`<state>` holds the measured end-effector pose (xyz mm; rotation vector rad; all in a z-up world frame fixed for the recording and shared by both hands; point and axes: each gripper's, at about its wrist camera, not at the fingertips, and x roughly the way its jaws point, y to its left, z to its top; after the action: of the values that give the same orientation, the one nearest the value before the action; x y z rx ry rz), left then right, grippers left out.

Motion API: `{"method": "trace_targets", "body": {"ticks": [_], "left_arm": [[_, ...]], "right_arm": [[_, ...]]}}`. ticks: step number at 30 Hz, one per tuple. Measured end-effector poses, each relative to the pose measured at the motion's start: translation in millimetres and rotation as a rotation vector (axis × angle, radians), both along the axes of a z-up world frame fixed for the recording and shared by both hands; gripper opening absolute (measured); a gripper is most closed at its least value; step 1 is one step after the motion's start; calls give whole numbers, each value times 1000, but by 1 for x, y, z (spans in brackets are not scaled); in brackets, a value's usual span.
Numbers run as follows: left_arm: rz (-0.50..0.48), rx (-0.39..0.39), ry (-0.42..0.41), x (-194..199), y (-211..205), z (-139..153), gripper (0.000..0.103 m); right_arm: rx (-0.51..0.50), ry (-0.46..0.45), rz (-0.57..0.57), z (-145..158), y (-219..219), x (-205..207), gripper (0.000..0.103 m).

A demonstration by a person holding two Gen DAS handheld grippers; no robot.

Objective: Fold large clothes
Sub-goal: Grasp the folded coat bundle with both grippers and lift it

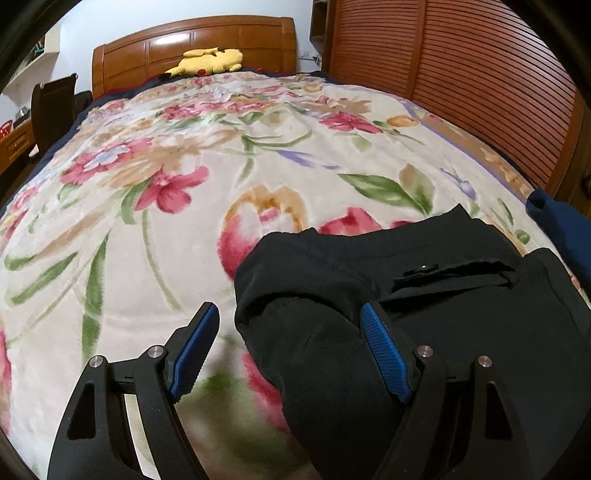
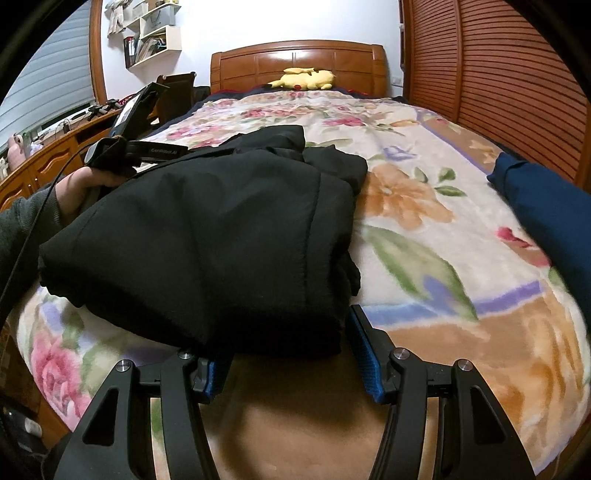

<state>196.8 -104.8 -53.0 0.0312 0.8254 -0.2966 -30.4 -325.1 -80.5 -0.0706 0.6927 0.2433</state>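
Floral plush: the blanket (image 1: 155, 206) covers the whole bed and serves as the folding surface, broad and soft enough for a large garment.

Headboard (image 2: 299, 61), wood, at the far end; louvred wardrobe doors (image 2: 517, 92) along the bed's right side.

Black garment (image 2: 221, 236), the task's item, lies on the blanket at the near end of the bed. It is already doubled into a thick, roughly squared bundle, with a seam running down its top layer and a looser fold bunched at its far edge. In my judgement the folding is well along and the bundle is being squared up or made ready to lift.

Blue garment (image 2: 546, 214), lying at the bed's right edge, apart from the black one; probably next in the queue or already done, I cannot tell which.

Yellow plush toy (image 1: 207, 61), against the headboard, well clear of the work.

Left gripper (image 1: 291, 347): fingers spread wide, straddling the bundle's left end without pinching it.

Right gripper (image 2: 291, 354): fingers apart, the near edge of the bundle lying over the left pad (image 2: 218, 373); nothing clamped.

Containers: wall shelves (image 2: 151, 33) hold books and papers; a red basket (image 1: 6, 129) sits on the desk, contents unreadable.
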Motion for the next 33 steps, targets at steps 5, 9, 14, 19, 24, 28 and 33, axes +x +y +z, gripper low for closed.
{"method": "trace_targets", "body": {"ticks": [5,9,14,19,24,28,33], "left_arm": [[15,-63,70,5,5,-6,80],[-7,-137,132,7,11,-10,73],[-66,-113,135,-3,1,0,40],[-58,5,38,-29,-12,29,19],[-67,56,-113,-69,-22,75,17],[-100,77,-183,-92,-36,104,16],[-131,83,-236,-111,-59,129,16]], "right_arm": [[7,-5,-1,0,2,-2,58],[12,-11,19,-1,5,-4,45],[2,-24,34,0,10,-8,32],[-11,-65,36,7,11,-13,18],[8,-106,6,23,-1,-17,13],[-4,-131,-33,35,-16,-17,12],[-5,-163,-87,53,-46,-18,11]]}}
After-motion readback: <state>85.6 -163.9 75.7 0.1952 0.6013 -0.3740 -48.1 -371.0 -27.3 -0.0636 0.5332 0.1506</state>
